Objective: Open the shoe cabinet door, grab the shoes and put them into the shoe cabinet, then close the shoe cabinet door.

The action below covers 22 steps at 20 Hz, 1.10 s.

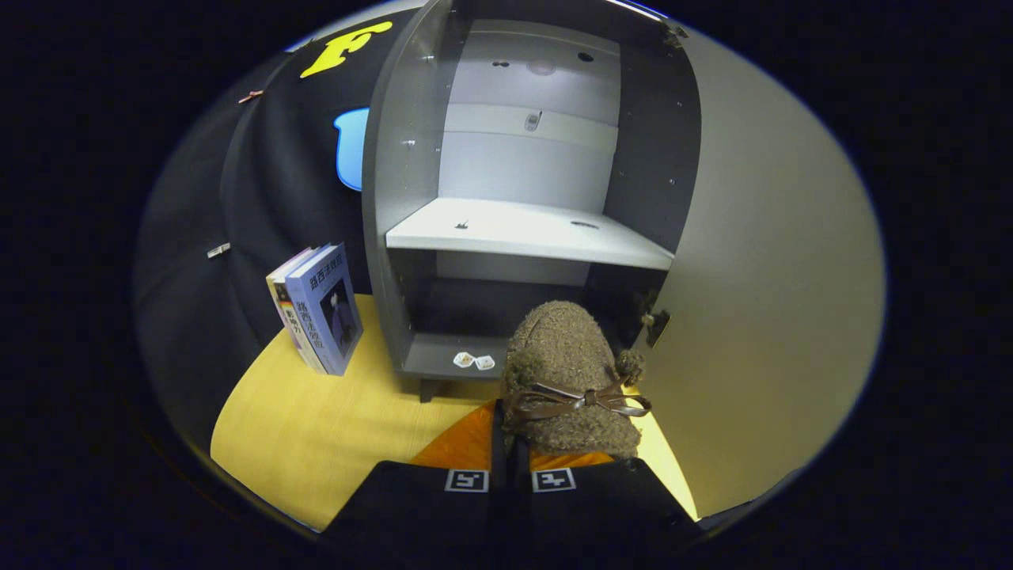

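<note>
Ahead and to the left of the fingers, two upright paperback books with blue and white covers [318, 309], leaning together on the yellow wood-grain floor [316, 435] against the black cloth wall. Further right, straight ahead, an open grey shoe cabinet [411, 198] with a pale shelf [530, 231] across its middle and a dark lower compartment [475, 313], two small white fittings [473, 361] lying on its bottom board. At the near end, black two-finger gripper [510, 443] nearly closed, fingers pinched together on the heel edge of a brown fuzzy slipper with a thin brown ribbon bow [566, 372], toe pointing at the lower compartment, not yet inside. To the right, the cabinet's plain light door [760, 317] swung wide open, a hinge [657, 324] showing at its inner edge just beyond the slipper.
</note>
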{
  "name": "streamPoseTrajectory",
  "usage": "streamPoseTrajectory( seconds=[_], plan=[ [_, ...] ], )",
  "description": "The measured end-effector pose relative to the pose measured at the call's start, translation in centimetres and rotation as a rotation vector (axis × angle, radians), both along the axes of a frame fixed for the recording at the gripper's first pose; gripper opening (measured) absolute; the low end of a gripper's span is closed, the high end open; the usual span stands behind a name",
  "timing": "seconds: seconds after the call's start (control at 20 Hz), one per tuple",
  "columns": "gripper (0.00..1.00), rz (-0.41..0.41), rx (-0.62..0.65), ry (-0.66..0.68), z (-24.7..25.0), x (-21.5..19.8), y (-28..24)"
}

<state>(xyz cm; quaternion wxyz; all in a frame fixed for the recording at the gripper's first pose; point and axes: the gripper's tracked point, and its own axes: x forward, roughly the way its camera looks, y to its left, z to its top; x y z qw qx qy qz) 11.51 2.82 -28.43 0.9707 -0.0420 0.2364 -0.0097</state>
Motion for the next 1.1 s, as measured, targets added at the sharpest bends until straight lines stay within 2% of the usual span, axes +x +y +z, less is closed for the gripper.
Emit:
streamPoseTrajectory(
  seconds=[0.35, 0.6, 0.8, 1.1],
  plan=[
    [0.05, 0.014, 0.028, -0.041, 6.9, 5.1, -0.2],
    [0.05, 0.024, 0.049, -0.065, 10.9, 11.5, -0.3],
    [0.05, 0.023, 0.077, -0.054, 12.2, 17.1, -0.7],
    [0.05, 0.038, 0.049, 0.005, 10.8, 24.4, -0.1]
  ],
)
